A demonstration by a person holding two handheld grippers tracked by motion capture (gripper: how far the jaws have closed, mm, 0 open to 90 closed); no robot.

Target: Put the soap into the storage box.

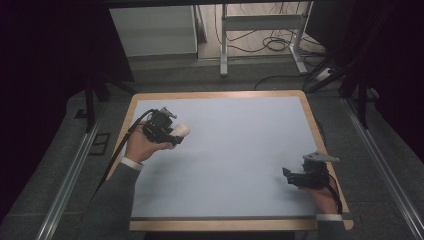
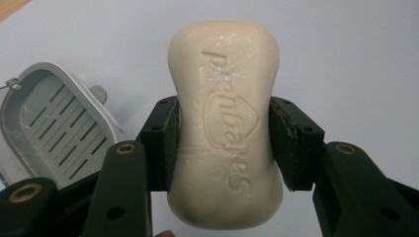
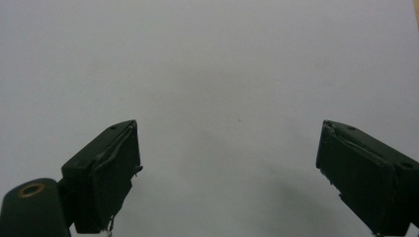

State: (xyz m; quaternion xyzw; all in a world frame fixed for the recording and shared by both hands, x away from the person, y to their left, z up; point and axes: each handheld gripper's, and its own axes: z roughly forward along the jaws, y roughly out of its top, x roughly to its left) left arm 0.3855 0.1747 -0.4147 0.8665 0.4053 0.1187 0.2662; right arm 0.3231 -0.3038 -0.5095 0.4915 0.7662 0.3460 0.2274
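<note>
The table [image 1: 235,150] takes up the middle of the high view, pale blue top with a wooden rim, bare across its centre. Over at lower right of that view sits the right claw [image 1: 289,176], low on the table; in the right gripper view its jaws stand spread wide with nothing between them, just blank table beyond.

Now to the upper left of the high view: the left claw [image 1: 176,136] is up off the table, and it's pinching the soap bar [image 2: 225,123]. In the left gripper view the cream bar fills the centre, jaws pressed on its narrow waist from both sides, embossed lettering facing us.

At the left edge of that view, down on the table, lies the grey soap dish [image 2: 52,126], slotted floor showing, empty and off to the side of the bar.

The risk here, I'd say: the bar looks slick and rounded, so it could squirt out of the jaws if the hand tilts or squeezes harder. It could also land beside the dish.
</note>
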